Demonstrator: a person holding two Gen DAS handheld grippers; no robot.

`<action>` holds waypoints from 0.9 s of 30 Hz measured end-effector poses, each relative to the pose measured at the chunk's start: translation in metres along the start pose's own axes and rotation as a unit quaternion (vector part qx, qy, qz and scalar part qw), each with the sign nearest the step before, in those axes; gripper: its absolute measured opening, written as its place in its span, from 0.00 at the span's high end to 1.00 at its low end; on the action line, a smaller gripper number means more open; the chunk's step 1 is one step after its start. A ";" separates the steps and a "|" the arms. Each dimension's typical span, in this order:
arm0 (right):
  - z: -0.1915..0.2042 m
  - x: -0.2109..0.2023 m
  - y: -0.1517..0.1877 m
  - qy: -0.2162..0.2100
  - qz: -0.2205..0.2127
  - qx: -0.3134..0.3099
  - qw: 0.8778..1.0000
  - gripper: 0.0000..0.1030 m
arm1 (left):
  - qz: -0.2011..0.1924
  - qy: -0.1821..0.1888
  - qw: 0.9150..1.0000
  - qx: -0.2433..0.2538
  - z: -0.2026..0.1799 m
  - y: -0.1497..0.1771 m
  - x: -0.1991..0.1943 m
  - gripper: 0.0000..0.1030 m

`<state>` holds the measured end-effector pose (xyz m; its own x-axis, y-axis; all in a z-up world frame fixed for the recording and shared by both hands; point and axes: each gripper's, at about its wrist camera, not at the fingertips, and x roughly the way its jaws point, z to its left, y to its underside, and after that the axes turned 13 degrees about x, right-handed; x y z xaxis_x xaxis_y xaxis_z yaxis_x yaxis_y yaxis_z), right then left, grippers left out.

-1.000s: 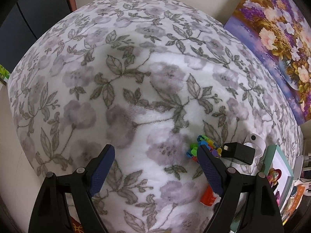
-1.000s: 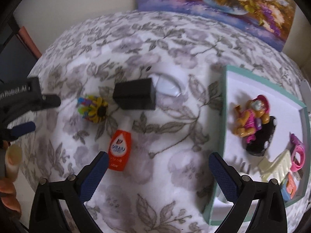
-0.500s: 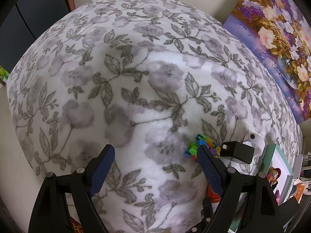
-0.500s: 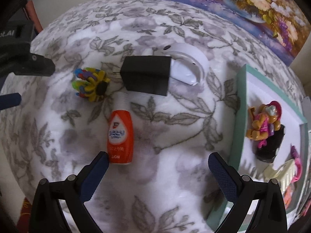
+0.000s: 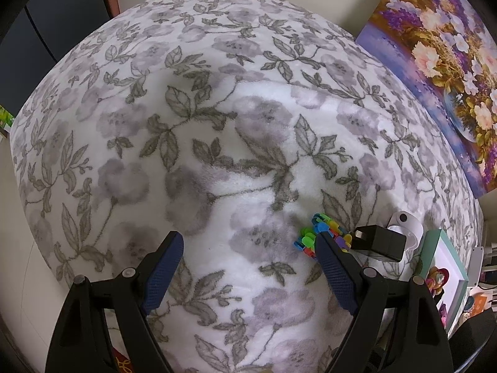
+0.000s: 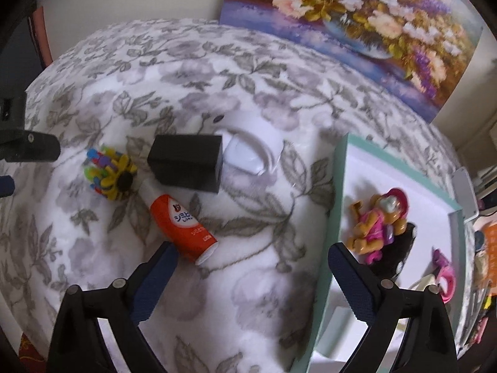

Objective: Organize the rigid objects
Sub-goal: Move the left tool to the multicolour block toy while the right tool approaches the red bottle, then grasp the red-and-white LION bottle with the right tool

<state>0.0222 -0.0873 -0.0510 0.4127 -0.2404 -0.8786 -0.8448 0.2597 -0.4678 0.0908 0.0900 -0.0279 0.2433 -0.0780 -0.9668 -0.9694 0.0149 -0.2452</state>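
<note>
An orange bottle [image 6: 181,223] lies on the floral blanket [image 6: 248,279], its base just inside my right gripper's left finger. The right gripper [image 6: 252,248] hovers over it with its jaws closing; the pads touch nothing. Beyond the bottle sit a black charger block [image 6: 186,163], a white round device [image 6: 251,152] and a colourful clip toy [image 6: 108,174]. A teal-rimmed tray [image 6: 337,202] on the right holds a figurine [image 6: 377,220] and hair clips. My left gripper [image 5: 247,236] hangs open over bare blanket, with the clip toy [image 5: 310,236] beside its right finger.
A flower painting [image 6: 357,15] leans against the wall behind the blanket. Dark furniture [image 5: 62,15] stands at the far left. Clutter lies past the tray's right rim. The blanket drops off at its left edge [image 5: 21,186].
The right gripper has turned and shifted, so the orange bottle now lies slantwise close to its left finger and the tray has come nearer. The left gripper has stayed still.
</note>
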 end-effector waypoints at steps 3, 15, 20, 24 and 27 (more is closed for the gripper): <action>-0.005 -0.001 -0.003 -0.012 0.006 0.016 1.000 0.09 | 0.005 0.004 1.000 0.001 -0.001 -0.001 0.003 0.16; -0.027 0.011 -0.005 -0.150 0.098 0.198 0.964 0.09 | 0.005 0.012 1.000 -0.019 0.008 -0.002 0.003 0.16; -0.023 0.022 -0.005 -0.167 0.123 0.251 0.945 0.09 | 0.004 0.005 1.000 -0.018 0.011 -0.004 0.004 0.16; -0.010 0.019 -0.006 -0.154 0.112 0.241 0.951 0.09 | 0.004 -0.010 1.000 -0.022 0.018 -0.005 0.007 0.16; -0.001 0.022 -0.007 -0.141 0.110 0.230 0.957 0.08 | 0.002 -0.014 0.999 -0.030 0.025 -0.006 0.008 0.16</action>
<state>0.0372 -0.0951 -0.0674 0.3730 0.1123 -0.9210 -0.7097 0.6740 -0.2053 0.0991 0.1146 -0.0356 0.2402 -0.0510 -0.9694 -0.9702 -0.0453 -0.2380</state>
